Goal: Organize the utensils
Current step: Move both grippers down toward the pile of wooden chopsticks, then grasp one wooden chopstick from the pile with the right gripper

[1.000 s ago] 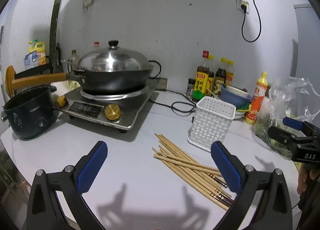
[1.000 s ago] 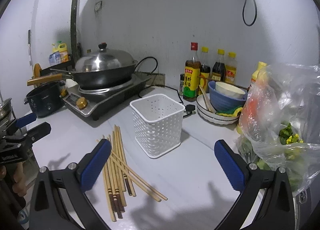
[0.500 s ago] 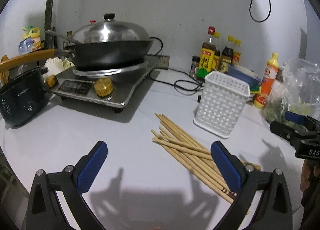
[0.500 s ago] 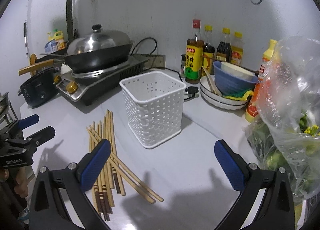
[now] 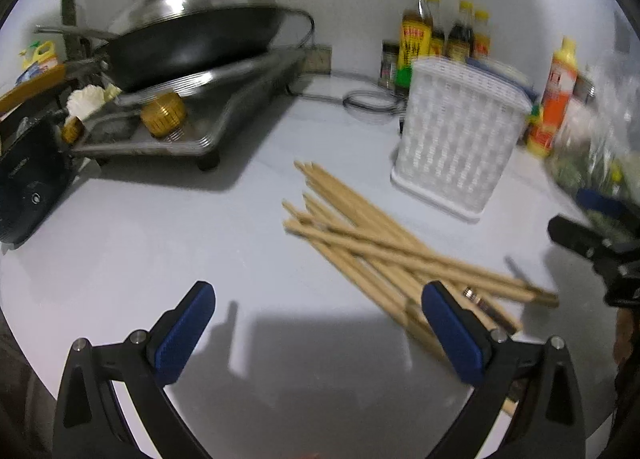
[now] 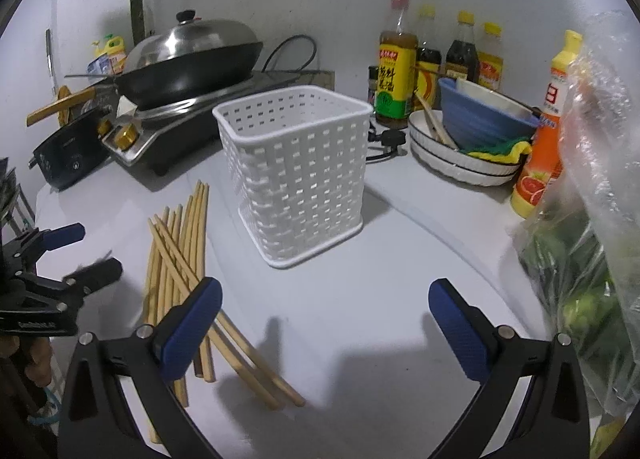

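Note:
Several wooden chopsticks point(image 5: 384, 251) lie in a loose pile on the white counter, also in the right wrist view point(image 6: 176, 263). An empty white perforated basket point(image 5: 456, 139) stands upright just behind them, and shows in the right wrist view point(image 6: 296, 167). My left gripper point(image 5: 318, 323) is open and empty, low over the counter, its right finger over the pile's near end. My right gripper point(image 6: 324, 323) is open and empty in front of the basket, its left finger over the chopsticks.
A lidded wok point(image 5: 192, 31) sits on a stove point(image 5: 168, 127) at back left, with a dark pot point(image 5: 28, 187) beside it. Sauce bottles point(image 6: 396, 71), stacked bowls point(image 6: 472, 139) and a bag of greens point(image 6: 592, 239) crowd the back right.
Both grippers have moved forward and lower toward the counter. The chopsticks and basket now appear larger and closer. Nothing has been picked up.

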The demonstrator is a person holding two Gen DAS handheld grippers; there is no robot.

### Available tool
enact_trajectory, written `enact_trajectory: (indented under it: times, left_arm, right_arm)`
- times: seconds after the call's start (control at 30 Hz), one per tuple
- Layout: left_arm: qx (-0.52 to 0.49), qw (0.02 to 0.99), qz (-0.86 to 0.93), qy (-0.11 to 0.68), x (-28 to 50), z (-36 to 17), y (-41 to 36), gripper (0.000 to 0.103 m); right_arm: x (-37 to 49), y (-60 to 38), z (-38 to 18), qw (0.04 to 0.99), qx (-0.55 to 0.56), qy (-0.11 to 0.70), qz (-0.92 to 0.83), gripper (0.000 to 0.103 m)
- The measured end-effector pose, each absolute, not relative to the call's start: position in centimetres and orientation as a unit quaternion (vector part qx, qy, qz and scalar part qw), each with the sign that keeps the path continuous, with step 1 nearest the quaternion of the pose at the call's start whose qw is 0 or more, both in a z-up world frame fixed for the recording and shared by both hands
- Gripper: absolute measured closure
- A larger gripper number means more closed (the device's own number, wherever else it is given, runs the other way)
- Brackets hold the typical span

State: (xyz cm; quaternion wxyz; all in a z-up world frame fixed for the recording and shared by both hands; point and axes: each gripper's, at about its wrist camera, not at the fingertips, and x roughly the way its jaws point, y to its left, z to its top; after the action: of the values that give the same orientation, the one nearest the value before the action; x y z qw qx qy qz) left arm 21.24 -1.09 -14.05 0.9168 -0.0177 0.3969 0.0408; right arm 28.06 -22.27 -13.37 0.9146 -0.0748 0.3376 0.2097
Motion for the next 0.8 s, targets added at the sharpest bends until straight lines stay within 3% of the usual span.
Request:
enact_trajectory:
  times: [0.1,0.27,0.5,0.63,0.73,0.8]
  left_arm:
    - [-0.025,0.914,0.041,0.404,21.2,-14.4,-1.2,0.000]
    - [-0.033,0.913,0.039,0.405,21.0,-14.3,-0.7,0.000]
    - [-0.064,0.912,0.040,0.403,20.5,-14.3,1.0,0.000]
    - [-0.076,0.912,0.037,0.400,20.5,-14.3,1.8,0.000]
    - [-0.080,0.912,0.032,0.400,20.5,-14.3,2.1,0.000]
    - [-0.083,0.912,0.029,0.401,20.5,-14.4,2.2,0.000]
  right_arm:
    - [28.4,-21.6,-14.1,0.902,-0.086,0.352,0.233,0.005]
    - [28.7,-19.1,-15.5,0.876,-0.122,0.377,0.274,0.039]
    - [28.6,-16.4,-16.1,0.857,-0.144,0.389,0.305,0.051]
    - [28.5,-15.2,-16.9,0.846,-0.164,0.405,0.307,0.065]
    - [28.4,-14.6,-17.2,0.841,-0.166,0.409,0.312,0.067]
    - [28.3,-14.5,-17.2,0.841,-0.164,0.409,0.313,0.074]
